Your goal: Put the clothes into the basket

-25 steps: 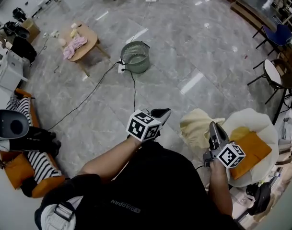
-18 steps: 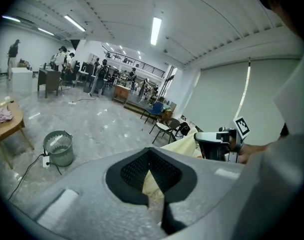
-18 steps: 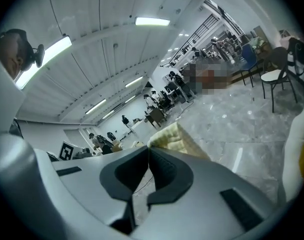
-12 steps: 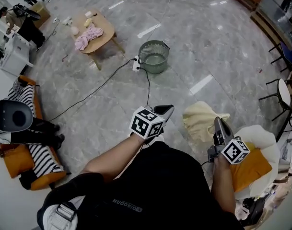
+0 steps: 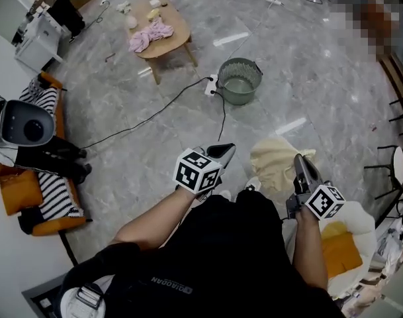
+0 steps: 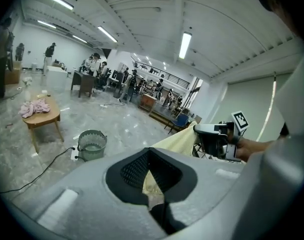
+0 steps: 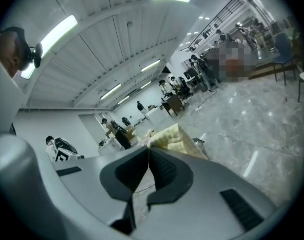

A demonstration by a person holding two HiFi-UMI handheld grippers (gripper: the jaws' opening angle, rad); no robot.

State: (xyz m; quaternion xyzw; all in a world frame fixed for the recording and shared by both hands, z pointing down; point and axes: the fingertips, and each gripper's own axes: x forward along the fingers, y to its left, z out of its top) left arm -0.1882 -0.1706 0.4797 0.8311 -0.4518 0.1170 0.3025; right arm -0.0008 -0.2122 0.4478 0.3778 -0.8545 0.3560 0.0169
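- The right gripper, at the person's 1 o'clock, has its jaws pinched tight on an upper fold of the cream cloth. The cloth hangs from the tips. I'd say it is carried high so that it doesn't drag on the walk over.
- The left gripper, close in at 12 o'clock, has its jaws closed on nothing. It looks idle because one pinch is enough for so light a piece.
- The basket stands upright, mouth up, well apart at 12 o'clock. It looks empty, so the cloth has yet to go in.
- A cable runs up just beside the basket and is worth stepping round.
- The table is farther off at 11 o'clock. The pink clothes are heaped on it and are likely the next load.
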